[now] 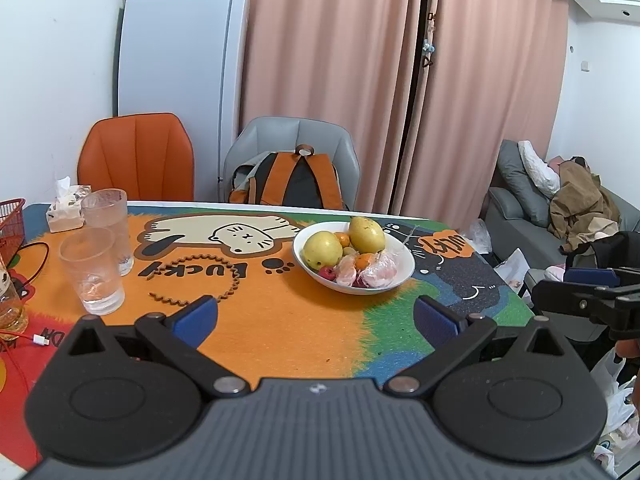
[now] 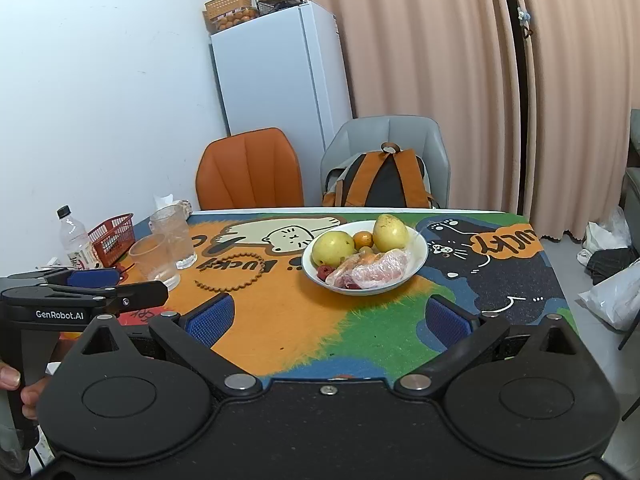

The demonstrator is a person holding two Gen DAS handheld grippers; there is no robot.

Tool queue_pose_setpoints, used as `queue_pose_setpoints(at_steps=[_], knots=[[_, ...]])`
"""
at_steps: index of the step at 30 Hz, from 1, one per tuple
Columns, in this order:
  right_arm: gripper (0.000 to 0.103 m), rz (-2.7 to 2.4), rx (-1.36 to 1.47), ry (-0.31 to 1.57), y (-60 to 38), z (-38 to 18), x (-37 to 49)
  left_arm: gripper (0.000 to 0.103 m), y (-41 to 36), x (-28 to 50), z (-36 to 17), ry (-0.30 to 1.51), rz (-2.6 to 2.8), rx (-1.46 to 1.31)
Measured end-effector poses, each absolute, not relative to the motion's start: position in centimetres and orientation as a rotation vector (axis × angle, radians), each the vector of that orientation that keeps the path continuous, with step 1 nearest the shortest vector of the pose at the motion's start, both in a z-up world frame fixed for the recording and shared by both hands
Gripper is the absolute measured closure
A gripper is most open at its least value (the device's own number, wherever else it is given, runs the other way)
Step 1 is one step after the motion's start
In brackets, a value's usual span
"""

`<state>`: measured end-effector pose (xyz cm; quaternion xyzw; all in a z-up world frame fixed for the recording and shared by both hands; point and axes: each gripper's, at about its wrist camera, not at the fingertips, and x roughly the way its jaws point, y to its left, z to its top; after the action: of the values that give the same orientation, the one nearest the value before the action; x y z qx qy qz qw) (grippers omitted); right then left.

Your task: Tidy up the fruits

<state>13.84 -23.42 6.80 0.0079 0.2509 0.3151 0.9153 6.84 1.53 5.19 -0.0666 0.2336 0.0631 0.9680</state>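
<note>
One white bowl [image 2: 416, 258] on the tabletop [image 2: 288, 320] holds two large yellow-green pears [image 2: 331, 248], at least two small oranges [image 2: 363, 238], at least one red fruit [image 2: 325, 271] and a cluster of plastic-wrapped pieces [image 2: 376, 270] too bunched to count. Two clear tumblers [image 2: 154, 258] stand beside one plastic bottle [image 2: 76, 240], one red basket [image 2: 112, 236] and one tissue pack [image 1: 64, 208]. Two chairs, one orange [image 2: 250, 174] and one grey [image 2: 386, 132], face one white fridge [image 2: 276, 76]; the grey one carries a single backpack [image 2: 380, 180].

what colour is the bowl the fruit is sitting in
The bowl is plain white, clearest in the right wrist view.
</note>
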Motion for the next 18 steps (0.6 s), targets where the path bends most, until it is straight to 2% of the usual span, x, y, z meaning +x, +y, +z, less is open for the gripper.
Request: queue_pose_setpoints(at_steps=[18], knots=[[0.0,0.656,0.018,0.518,-23.42,6.9,13.63,0.0,1.7,6.55,5.24,0.476,0.127,-0.133]])
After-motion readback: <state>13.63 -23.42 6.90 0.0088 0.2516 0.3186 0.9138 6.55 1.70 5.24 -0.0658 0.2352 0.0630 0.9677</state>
